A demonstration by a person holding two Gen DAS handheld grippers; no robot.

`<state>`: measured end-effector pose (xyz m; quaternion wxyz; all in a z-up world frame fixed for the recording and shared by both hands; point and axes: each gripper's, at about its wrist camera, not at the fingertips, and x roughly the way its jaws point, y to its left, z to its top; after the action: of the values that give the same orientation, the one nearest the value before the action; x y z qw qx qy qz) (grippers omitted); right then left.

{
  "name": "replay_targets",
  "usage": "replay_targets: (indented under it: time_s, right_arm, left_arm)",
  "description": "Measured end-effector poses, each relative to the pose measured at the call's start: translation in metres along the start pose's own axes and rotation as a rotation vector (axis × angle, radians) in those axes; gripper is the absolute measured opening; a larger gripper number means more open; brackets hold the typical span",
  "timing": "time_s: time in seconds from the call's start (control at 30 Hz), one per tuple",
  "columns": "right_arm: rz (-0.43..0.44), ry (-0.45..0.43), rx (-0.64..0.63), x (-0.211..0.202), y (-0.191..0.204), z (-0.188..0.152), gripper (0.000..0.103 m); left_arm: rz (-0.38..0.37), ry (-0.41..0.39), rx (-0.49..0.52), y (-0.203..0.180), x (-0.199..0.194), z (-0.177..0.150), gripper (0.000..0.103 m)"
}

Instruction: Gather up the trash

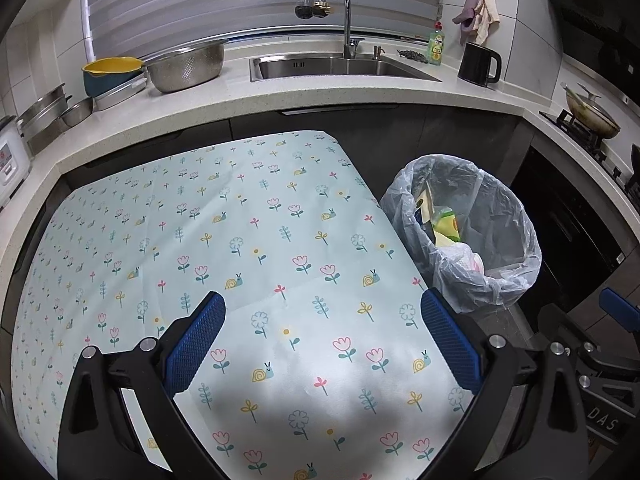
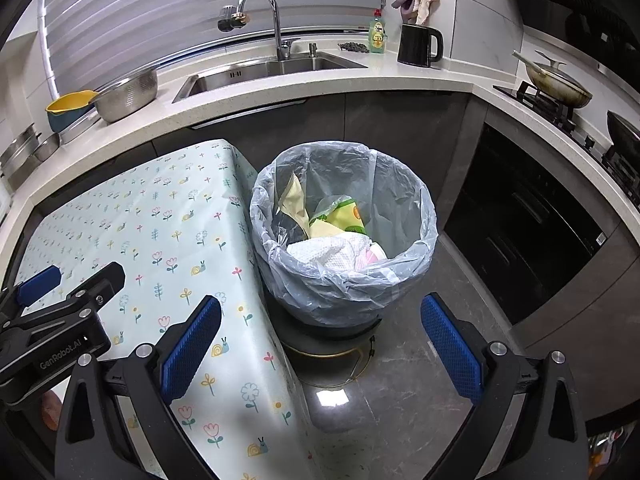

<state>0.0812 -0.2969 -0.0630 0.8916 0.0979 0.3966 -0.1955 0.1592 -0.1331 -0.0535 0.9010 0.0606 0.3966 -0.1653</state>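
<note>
A trash bin (image 2: 404, 216) lined with a clear plastic bag stands on the floor right of the table; it also shows in the left wrist view (image 1: 500, 216). Inside lie a yellow-green wrapper (image 2: 344, 216), a pale yellow packet (image 2: 294, 204) and white tissue (image 2: 332, 254). My left gripper (image 1: 322, 340) is open and empty above the flower-patterned tablecloth (image 1: 240, 240). My right gripper (image 2: 320, 344) is open and empty, above the floor just in front of the bin. The left gripper's body (image 2: 60, 320) shows at the left of the right wrist view.
A kitchen counter (image 1: 320, 96) curves behind the table with a sink (image 1: 340, 68), faucet, metal colander (image 1: 186, 66), yellow bowl, black kettle (image 1: 478, 64) and soap bottle. A stove with a pan (image 2: 556, 84) and a dark oven (image 2: 520, 224) stand at the right.
</note>
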Motion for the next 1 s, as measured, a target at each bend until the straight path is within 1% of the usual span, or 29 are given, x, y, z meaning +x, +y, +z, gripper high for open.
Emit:
replay_targets:
  time_s: [0.13, 0.47, 1.0]
  right_arm:
    - [-0.001, 0.003, 0.004, 0.0023, -0.0014, -0.0003, 0.096]
    - [0.000, 0.009, 0.016, 0.0049, -0.0052, -0.0013, 0.096]
    - [-0.001, 0.008, 0.015, 0.0054, -0.0053, -0.0008, 0.096]
  left_arm:
    - [0.008, 0.010, 0.010, -0.0030, 0.0029, -0.0011, 0.094]
    - [0.012, 0.003, 0.029, -0.0084, 0.0019, -0.0022, 0.094]
    - [0.013, 0.001, 0.030, -0.0087, 0.0008, -0.0025, 0.094]
